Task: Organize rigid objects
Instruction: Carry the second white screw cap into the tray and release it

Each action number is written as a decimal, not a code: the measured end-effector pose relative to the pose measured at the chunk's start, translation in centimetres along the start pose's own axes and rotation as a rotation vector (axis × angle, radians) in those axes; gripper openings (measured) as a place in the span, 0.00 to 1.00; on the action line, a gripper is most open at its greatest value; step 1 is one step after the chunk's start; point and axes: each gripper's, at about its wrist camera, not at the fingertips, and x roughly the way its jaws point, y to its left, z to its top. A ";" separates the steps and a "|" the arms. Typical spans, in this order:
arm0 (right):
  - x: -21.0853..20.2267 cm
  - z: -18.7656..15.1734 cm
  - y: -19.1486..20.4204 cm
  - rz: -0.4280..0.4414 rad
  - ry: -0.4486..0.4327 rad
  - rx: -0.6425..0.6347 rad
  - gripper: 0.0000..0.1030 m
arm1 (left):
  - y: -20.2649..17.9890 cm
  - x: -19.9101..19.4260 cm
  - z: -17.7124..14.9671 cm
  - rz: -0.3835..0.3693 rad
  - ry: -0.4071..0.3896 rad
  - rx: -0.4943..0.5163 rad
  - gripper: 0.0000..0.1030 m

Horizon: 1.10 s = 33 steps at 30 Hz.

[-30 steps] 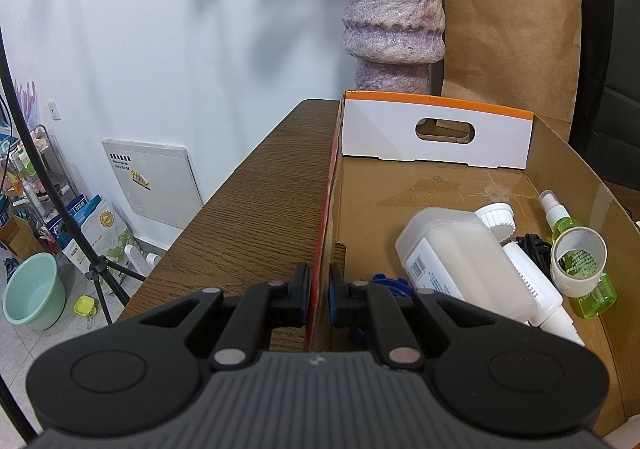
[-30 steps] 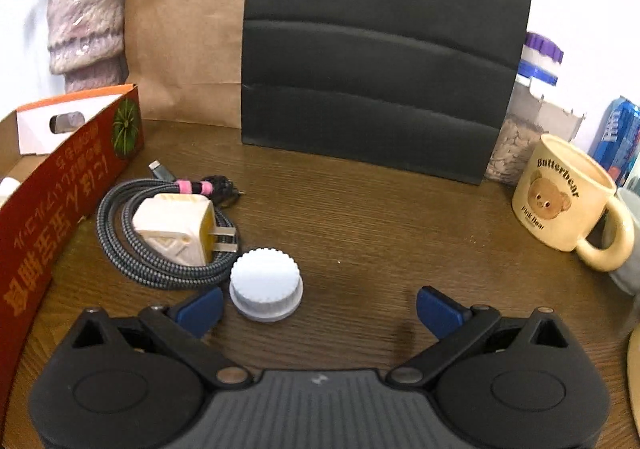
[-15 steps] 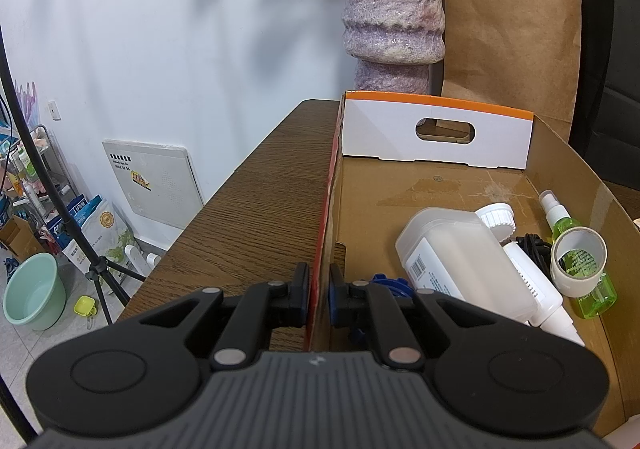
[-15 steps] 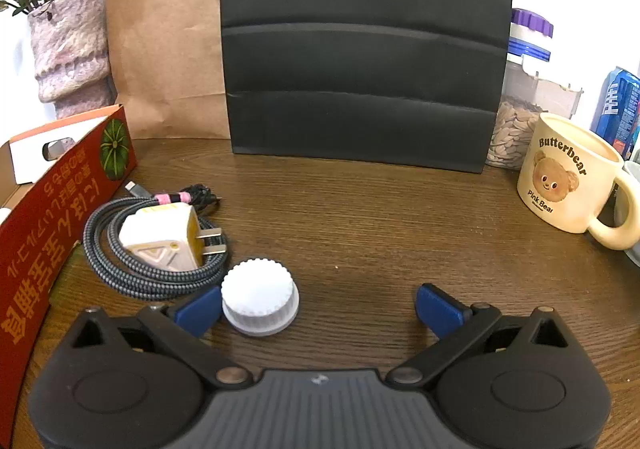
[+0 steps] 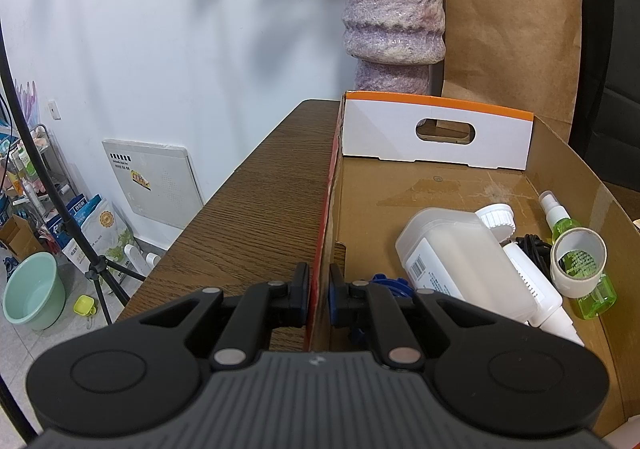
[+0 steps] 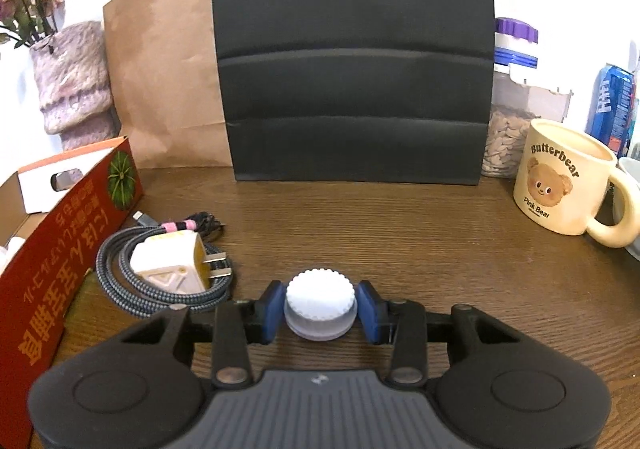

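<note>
My right gripper (image 6: 320, 309) is shut on a white ribbed cap (image 6: 320, 299), its blue pads against both sides, just above the wooden table (image 6: 400, 241). My left gripper (image 5: 319, 289) is shut on the left wall of the cardboard box (image 5: 326, 209). Inside the box lie a white plastic container (image 5: 460, 261), a white lid (image 5: 498, 217), a green spray bottle (image 5: 580, 269) and a tape roll (image 5: 578, 261). The box's red outer wall (image 6: 64, 249) shows at the left of the right wrist view.
A white charger (image 6: 168, 261) on a coiled braided cable (image 6: 120, 285) lies left of the cap. A black bag (image 6: 352, 89), a brown paper bag (image 6: 160, 69), a vase (image 6: 72, 89), a jar (image 6: 512, 109) and a bear mug (image 6: 564, 181) stand behind.
My right gripper moved left around the white cap and closed on it. The left gripper has kept its hold on the box wall and has not moved.
</note>
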 end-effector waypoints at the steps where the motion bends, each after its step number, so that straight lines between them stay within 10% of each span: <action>1: 0.0 0.0 0.0 -0.003 0.000 0.000 0.38 | 0.0 0.0 0.0 0.000 0.000 0.000 0.10; 33: -6.3 4.0 7.3 0.097 -0.252 -0.135 0.38 | 0.0 0.0 0.0 0.000 0.000 -0.001 0.10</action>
